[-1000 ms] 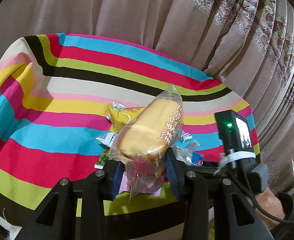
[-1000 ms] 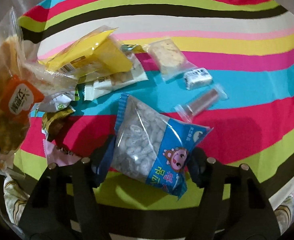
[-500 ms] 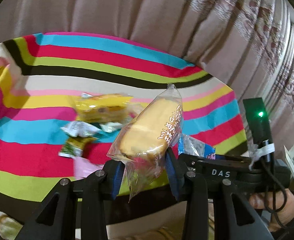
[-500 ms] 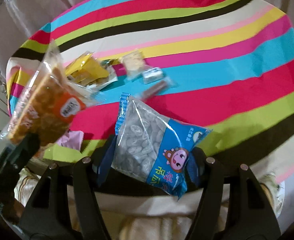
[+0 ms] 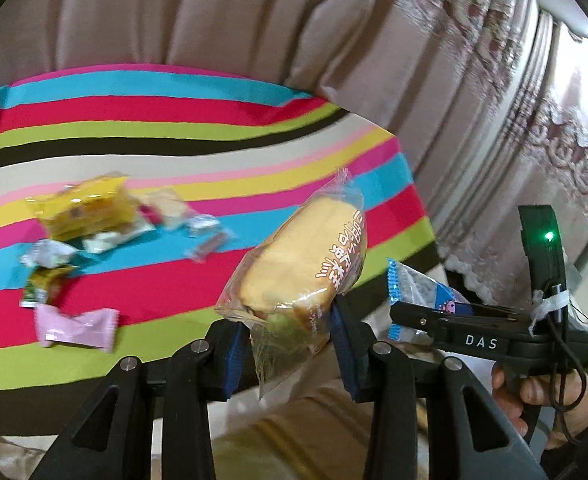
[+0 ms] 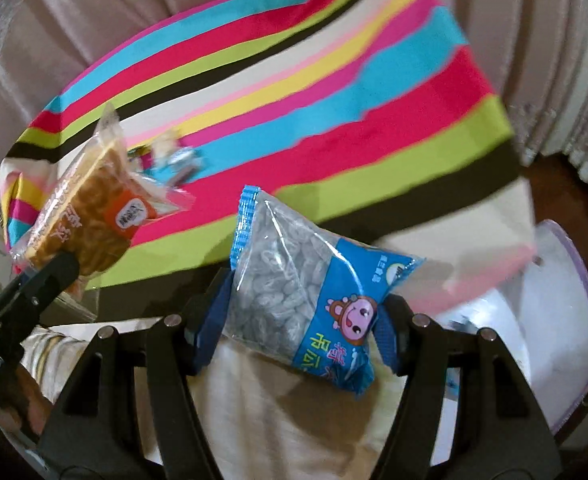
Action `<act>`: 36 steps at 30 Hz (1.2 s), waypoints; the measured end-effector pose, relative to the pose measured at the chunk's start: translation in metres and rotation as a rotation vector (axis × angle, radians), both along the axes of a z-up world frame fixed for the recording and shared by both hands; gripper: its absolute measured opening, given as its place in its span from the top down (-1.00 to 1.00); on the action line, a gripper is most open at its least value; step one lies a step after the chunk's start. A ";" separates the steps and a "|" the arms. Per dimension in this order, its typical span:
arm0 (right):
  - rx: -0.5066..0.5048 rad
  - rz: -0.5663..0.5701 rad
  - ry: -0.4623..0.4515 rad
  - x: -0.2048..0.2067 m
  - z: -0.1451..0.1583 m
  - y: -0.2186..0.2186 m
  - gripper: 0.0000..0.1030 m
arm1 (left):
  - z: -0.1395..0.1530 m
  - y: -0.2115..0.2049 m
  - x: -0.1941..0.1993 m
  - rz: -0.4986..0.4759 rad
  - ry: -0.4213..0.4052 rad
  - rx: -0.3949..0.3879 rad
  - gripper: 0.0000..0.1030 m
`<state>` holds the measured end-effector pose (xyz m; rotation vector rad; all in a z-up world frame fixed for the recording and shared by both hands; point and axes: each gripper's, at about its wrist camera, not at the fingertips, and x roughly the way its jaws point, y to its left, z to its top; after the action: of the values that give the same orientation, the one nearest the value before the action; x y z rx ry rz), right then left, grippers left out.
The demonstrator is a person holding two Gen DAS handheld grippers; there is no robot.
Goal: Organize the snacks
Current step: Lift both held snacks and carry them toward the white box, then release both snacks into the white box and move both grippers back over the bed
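The striped tablecloth point(image 5: 197, 136) has slid away to the left in both of your wrist views since a second ago, and a pale bin with a purple rim point(image 6: 574, 320) has come into your right view, low on the right. That reads as both hands carrying their loads off the table towards it. Your right gripper point(image 6: 302, 320) is clamped on the blue bag of pale sweets point(image 6: 294, 292), as before. Your left gripper point(image 5: 289, 352) is clamped on the wrapped cake point(image 5: 306, 260), grip unchanged. The small loose snacks, among them a yellow packet point(image 5: 85, 212) and a pink wrapper point(image 5: 77, 326), remain on the cloth for later trips
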<state>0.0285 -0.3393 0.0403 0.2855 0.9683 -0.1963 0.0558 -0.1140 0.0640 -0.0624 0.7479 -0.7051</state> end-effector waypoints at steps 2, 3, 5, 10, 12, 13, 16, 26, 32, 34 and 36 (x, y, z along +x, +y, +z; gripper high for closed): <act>-0.008 -0.032 0.003 -0.012 -0.001 -0.016 -0.31 | 0.000 -0.016 -0.005 -0.033 0.000 0.014 0.23; -0.010 -0.049 0.006 -0.019 0.000 -0.024 -0.31 | 0.001 -0.025 -0.009 -0.052 -0.001 0.019 0.23; -0.017 -0.082 0.010 -0.029 -0.001 -0.039 -0.31 | 0.002 -0.038 -0.014 -0.083 0.003 0.022 0.23; -0.031 -0.163 0.021 -0.057 -0.003 -0.075 -0.31 | 0.002 -0.076 -0.031 -0.164 0.020 0.029 0.23; -0.037 -0.193 0.027 -0.069 -0.003 -0.088 -0.31 | 0.002 -0.091 -0.037 -0.199 0.030 0.032 0.23; -0.038 -0.206 0.029 -0.076 -0.002 -0.095 -0.31 | 0.002 -0.099 -0.040 -0.215 0.034 0.033 0.23; -0.044 -0.247 0.036 -0.090 -0.001 -0.110 -0.31 | 0.000 -0.122 -0.050 -0.253 0.039 0.039 0.23; -0.089 -0.352 0.035 -0.134 0.005 -0.145 -0.33 | -0.003 -0.183 -0.084 -0.415 0.044 0.077 0.24; -0.109 -0.367 0.040 -0.136 0.005 -0.149 -0.51 | -0.003 -0.174 -0.081 -0.364 0.055 0.067 -0.22; -0.105 -0.358 0.039 -0.134 0.004 -0.148 -0.56 | -0.004 -0.166 -0.076 -0.338 0.071 0.054 -0.22; -0.104 -0.342 0.038 -0.131 0.003 -0.143 -0.56 | -0.006 -0.160 -0.071 -0.310 0.085 0.047 -0.22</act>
<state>-0.1027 -0.4822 0.0435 0.3522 0.9390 -0.5646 -0.0150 -0.2739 0.0581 0.0682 0.8652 -0.9837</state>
